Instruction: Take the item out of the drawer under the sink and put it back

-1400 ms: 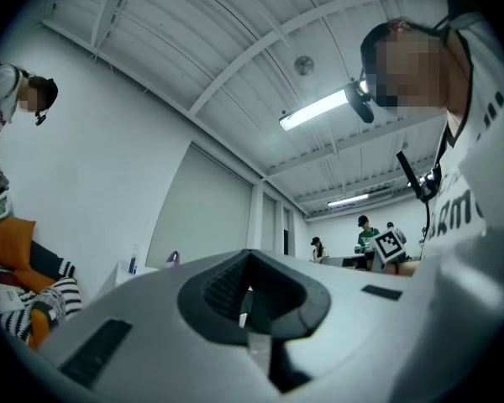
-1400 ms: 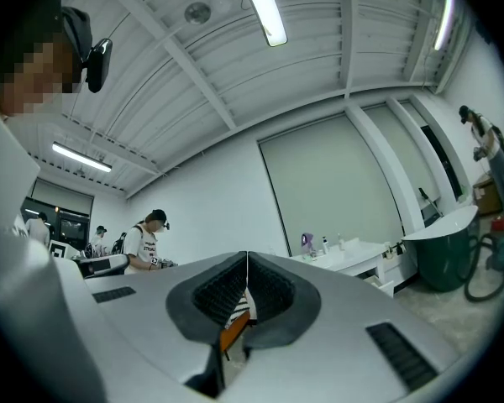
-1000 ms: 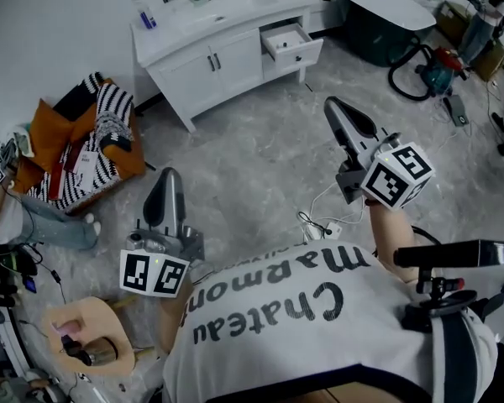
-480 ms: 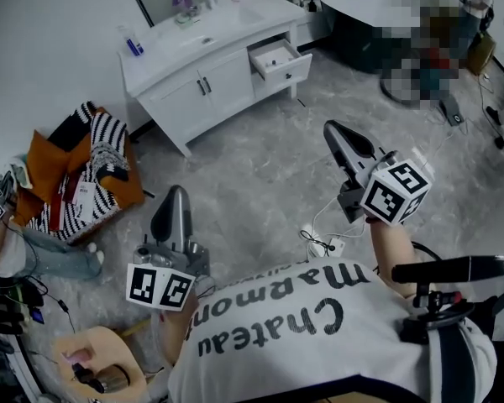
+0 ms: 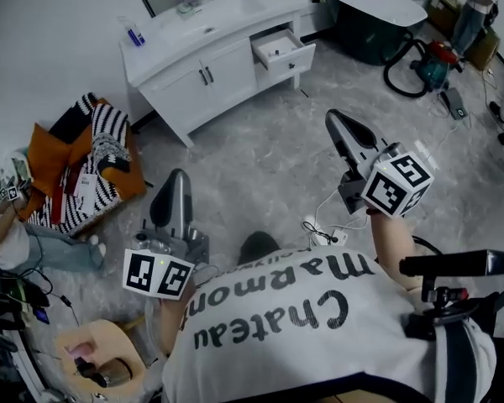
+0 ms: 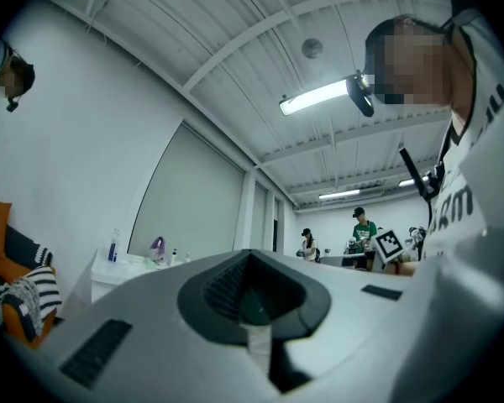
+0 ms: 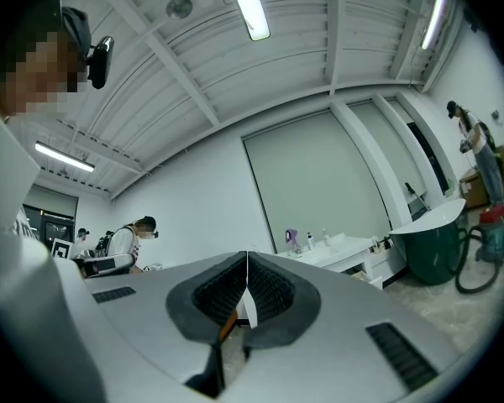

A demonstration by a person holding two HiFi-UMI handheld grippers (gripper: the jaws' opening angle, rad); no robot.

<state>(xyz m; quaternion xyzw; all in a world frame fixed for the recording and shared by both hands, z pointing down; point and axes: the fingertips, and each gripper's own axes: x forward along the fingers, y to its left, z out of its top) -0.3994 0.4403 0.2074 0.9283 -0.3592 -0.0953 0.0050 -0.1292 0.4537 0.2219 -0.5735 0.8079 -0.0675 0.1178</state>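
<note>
Head view is showing my left gripper and right gripper, jaws pressed together and empty, well apart from the open white vanity drawer. Arriving closed, I'm risking shoving the item inside.

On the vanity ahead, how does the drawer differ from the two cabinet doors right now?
The drawer is pulled out, its white inside showing; the cabinet doors are shut flush. The drawer sits at the vanity's right end in the head view; the doors stand left of it. The doors are tall, the drawer front shallow. Both are white.
</note>
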